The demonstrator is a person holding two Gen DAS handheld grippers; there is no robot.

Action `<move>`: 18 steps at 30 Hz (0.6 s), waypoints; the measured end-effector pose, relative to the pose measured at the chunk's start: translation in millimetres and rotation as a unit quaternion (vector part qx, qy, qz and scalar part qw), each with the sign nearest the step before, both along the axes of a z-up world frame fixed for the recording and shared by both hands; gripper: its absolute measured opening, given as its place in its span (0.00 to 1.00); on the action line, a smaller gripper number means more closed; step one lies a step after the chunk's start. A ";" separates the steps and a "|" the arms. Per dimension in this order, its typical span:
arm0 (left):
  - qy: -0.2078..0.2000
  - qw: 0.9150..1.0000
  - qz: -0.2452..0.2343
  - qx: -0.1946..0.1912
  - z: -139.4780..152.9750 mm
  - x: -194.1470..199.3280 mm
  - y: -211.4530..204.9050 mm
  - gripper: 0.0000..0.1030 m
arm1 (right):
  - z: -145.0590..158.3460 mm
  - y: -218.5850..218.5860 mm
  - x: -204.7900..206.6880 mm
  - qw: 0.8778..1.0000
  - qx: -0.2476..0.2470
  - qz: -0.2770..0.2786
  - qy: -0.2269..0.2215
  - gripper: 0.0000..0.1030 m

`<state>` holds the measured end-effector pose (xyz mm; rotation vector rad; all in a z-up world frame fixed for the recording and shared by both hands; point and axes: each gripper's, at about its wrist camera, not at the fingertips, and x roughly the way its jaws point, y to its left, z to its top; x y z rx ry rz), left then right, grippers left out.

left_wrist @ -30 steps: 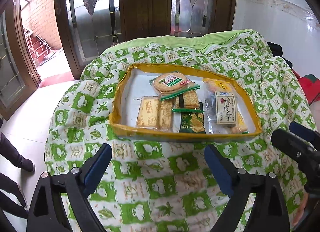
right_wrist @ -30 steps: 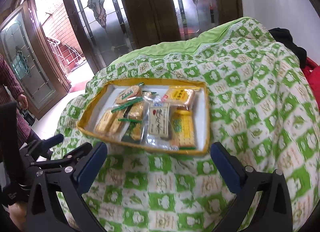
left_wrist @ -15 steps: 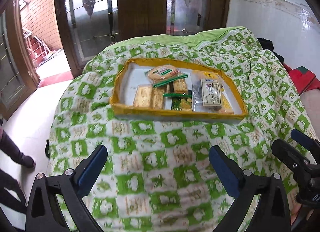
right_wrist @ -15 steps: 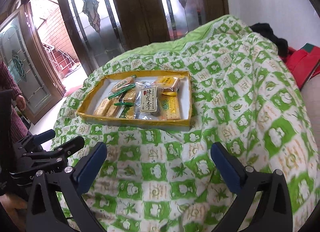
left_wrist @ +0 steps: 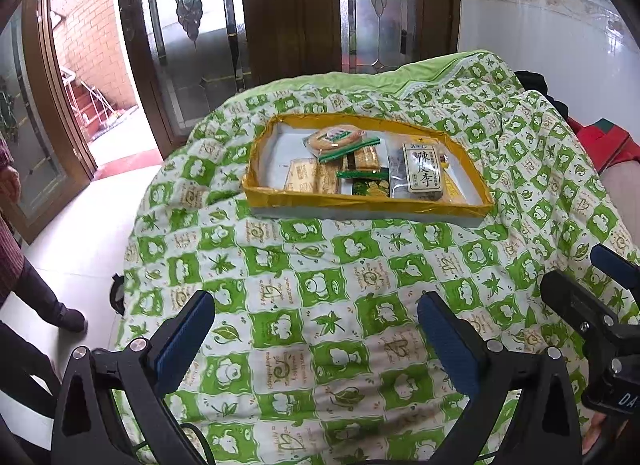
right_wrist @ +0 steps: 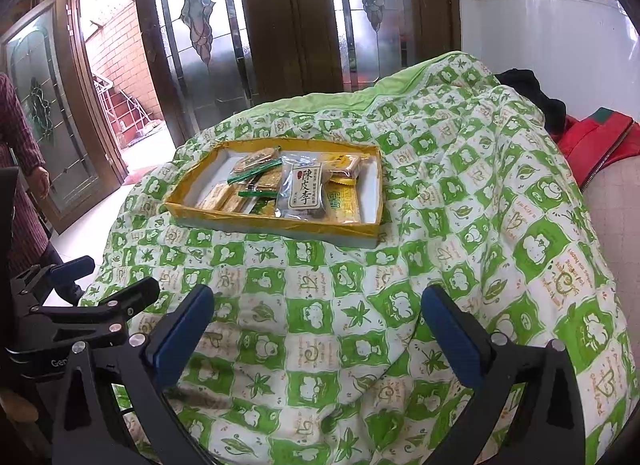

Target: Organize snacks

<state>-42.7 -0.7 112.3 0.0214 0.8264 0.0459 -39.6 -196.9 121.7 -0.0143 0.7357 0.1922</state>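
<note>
A shallow yellow-rimmed tray point(left_wrist: 360, 201) sits on a green-and-white quilt point(left_wrist: 320, 305). It holds several snack packets: a round cracker pack point(left_wrist: 334, 137), biscuit packs with green seals point(left_wrist: 360, 177), and a clear bag of preserved plums with a label point(left_wrist: 422, 175). The tray also shows in the right wrist view point(right_wrist: 280, 225), with the plum bag point(right_wrist: 302, 191) in it. My left gripper point(left_wrist: 316, 333) is open and empty, well short of the tray. My right gripper point(right_wrist: 316, 325) is open and empty, also short of it.
The quilt covers a round table point(right_wrist: 520, 225). Wooden glass doors point(left_wrist: 288, 13) stand behind. A person point(right_wrist: 20, 169) stands at the left by an open doorway. Red cloth point(right_wrist: 592, 141) lies at the right. A white tiled wall point(left_wrist: 540, 25) is at the back right.
Both grippers have pulled back from the tray, which now appears smaller and farther away. Both stay open and empty. The snacks in the tray have not moved.
</note>
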 end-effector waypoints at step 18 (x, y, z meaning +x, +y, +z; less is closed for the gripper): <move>-0.022 1.000 0.005 -0.019 25.2 3.4 -0.3 0.99 | 16.3 -6.7 -4.3 1.000 0.013 -0.014 -0.014 1.00</move>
